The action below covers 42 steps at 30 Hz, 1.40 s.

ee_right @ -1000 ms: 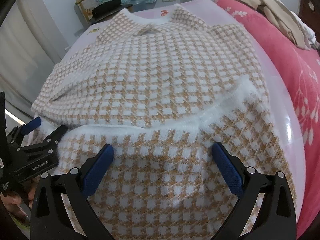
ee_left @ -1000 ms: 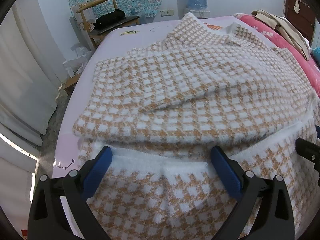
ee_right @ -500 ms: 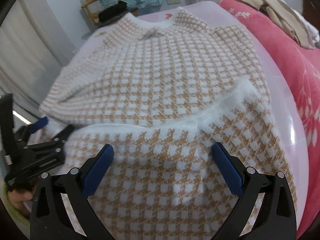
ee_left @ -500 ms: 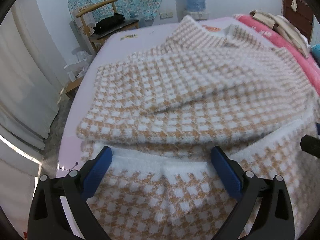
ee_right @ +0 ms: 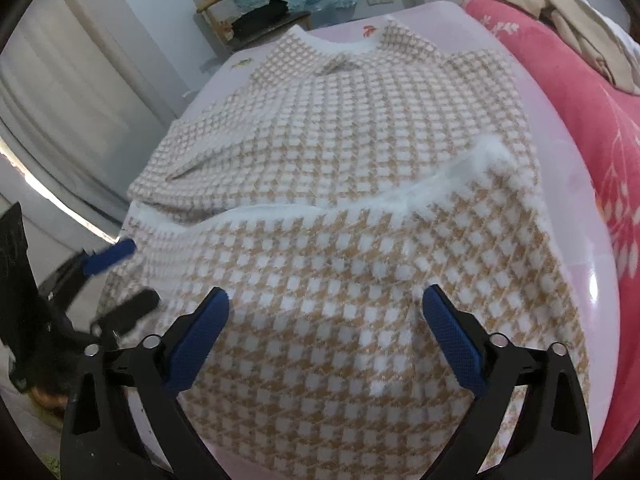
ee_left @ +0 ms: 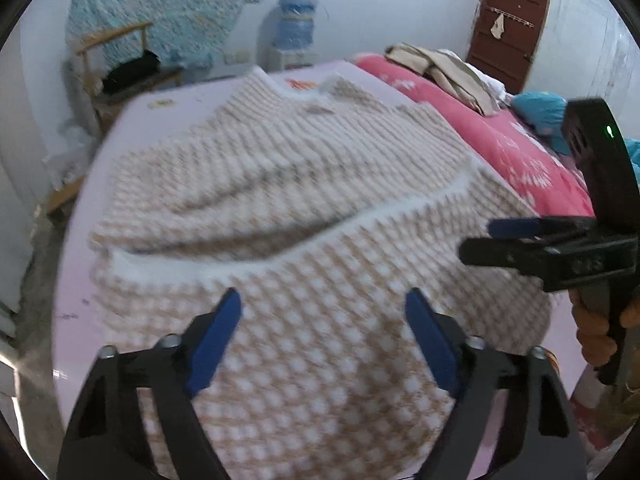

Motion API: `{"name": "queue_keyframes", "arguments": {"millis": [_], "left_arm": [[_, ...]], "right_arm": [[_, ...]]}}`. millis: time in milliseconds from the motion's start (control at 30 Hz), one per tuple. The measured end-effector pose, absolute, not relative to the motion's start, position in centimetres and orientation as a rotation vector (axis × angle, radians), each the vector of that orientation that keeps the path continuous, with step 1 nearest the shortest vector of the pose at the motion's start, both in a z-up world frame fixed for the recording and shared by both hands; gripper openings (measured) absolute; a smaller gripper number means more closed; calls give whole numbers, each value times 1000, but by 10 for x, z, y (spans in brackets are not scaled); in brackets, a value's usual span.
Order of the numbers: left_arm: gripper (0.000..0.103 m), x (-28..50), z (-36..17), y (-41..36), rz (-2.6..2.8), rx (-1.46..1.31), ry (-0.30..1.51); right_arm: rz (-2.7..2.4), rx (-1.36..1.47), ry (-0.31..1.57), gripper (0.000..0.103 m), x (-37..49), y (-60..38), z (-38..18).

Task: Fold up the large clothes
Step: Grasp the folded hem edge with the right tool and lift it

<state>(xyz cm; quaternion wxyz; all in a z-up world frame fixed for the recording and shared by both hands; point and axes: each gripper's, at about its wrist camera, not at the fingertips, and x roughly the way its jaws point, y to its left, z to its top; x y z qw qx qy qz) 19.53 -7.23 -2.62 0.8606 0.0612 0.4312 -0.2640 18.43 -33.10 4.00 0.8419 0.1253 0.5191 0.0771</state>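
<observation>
Tan-and-white checked fuzzy sweater [ee_right: 340, 160] flat on lilac bed sheet [ee_right: 576, 184], hem half doubled up over body (white edge across middle). Left tongs [ee_left: 320, 332], right tongs [ee_right: 326, 320] both spread, empty, above near fold; likely hem fold laid.

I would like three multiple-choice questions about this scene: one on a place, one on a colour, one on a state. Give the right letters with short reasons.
1. Where does the sweater lie?
A. on the chair
B. on the lilac sheet
C. on the floor

2. Which colours form its check pattern?
A. tan and white
B. blue and grey
C. black and green

3. How does the right gripper stand?
A. shut on the hem
B. open
C. out of view

Answers: 1 B, the lilac surface shows around it; 2 A, tan and white squares throughout; 3 B, its blue fingers stand wide apart and hold nothing.
</observation>
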Motion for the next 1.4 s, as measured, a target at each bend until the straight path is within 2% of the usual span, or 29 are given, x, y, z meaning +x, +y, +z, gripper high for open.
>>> {"name": "queue_keyframes", "arguments": {"millis": [133,200,333,400,533,600,733,800,900,1033,1267,1333,1400], "left_arm": [[59,198,-33,-79,-577,106,920],[54,201,-30,-80,-590,101,909],[45,204,-19,-90,-664,102,849],[45,205,-19,-101,-712,110,837],[42,204,-31,-122,-760,150,861],[42,203,-36,-127,-755,173,857],[41,203,-38,-125,-760,163,851],[40,201,-39,-125,-762,162,847],[35,199,-37,-126,-781,175,837],[34,192,-33,-128,-816,198,828],[34,200,-42,-130,-804,182,852],[34,204,-44,-131,-804,182,857],[34,204,-43,-131,-805,180,855]], "right_arm": [[110,226,1121,73,187,-328,34],[94,221,1092,62,185,-332,41],[-53,178,958,55,176,-354,70],[-136,150,921,55,175,-369,77],[-223,116,988,53,180,-394,55],[-218,154,1044,38,179,-403,41],[-185,221,1048,24,164,-408,40],[-192,212,1039,11,160,-408,44],[-209,206,1022,6,146,-404,55],[-232,228,996,5,132,-406,77],[-238,304,1073,6,154,-419,33],[-243,307,1083,9,158,-421,29],[-267,300,1089,29,158,-424,33]]}}
